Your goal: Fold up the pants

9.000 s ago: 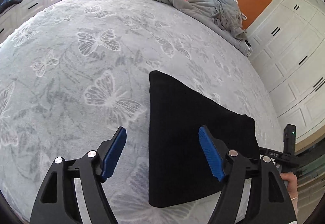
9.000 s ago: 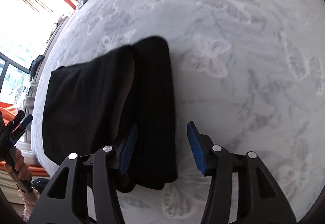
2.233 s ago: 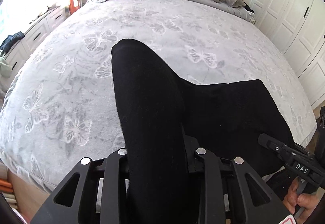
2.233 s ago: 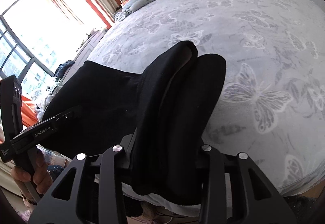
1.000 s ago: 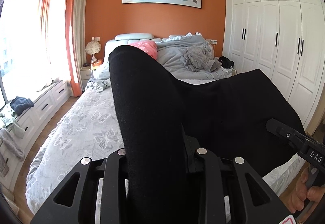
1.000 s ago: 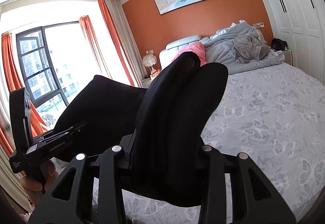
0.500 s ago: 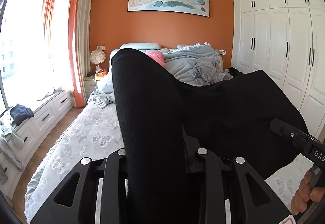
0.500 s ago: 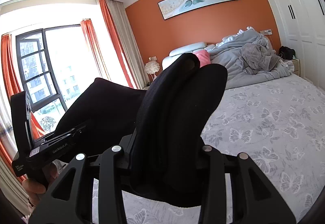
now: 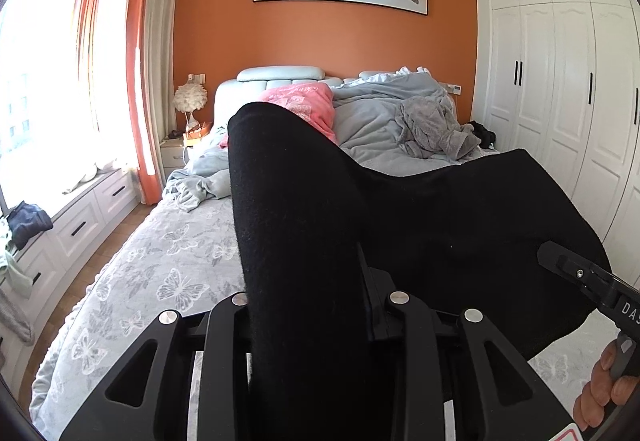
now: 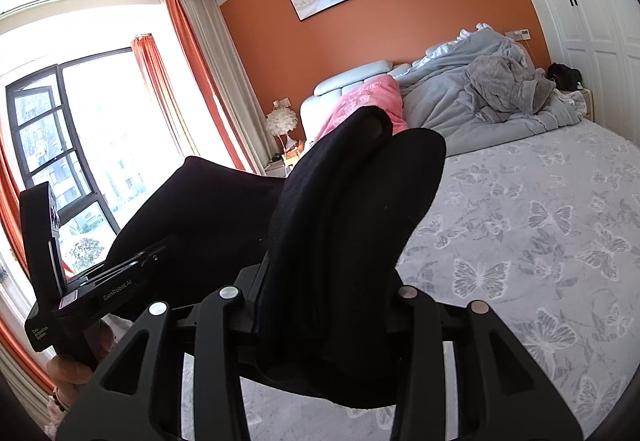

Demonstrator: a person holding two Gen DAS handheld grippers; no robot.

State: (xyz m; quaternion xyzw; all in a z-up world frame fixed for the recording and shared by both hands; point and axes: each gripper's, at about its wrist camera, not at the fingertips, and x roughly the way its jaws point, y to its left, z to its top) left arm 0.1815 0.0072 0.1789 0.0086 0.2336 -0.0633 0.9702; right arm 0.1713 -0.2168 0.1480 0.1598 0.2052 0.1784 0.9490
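Observation:
The folded black pants (image 9: 304, 241) hang in the air between my two grippers, lifted off the bed. My left gripper (image 9: 316, 305) is shut on one end of the pants, which stick up between its jaws and hide the pads. My right gripper (image 10: 320, 297) is shut on the other end of the pants (image 10: 340, 225). The right gripper also shows at the right edge of the left wrist view (image 9: 580, 277). The left gripper shows at the left of the right wrist view (image 10: 100, 289).
The bed (image 9: 168, 265) with a grey butterfly cover lies below and ahead. A rumpled grey duvet (image 9: 384, 121) and a pink pillow (image 9: 308, 101) lie at its head. White wardrobes (image 9: 560, 89) stand right, window drawers (image 9: 80, 217) left.
Both grippers took hold of the pants on the bed and lifted them. In the last second they tilted a little further up, with the pants still held.

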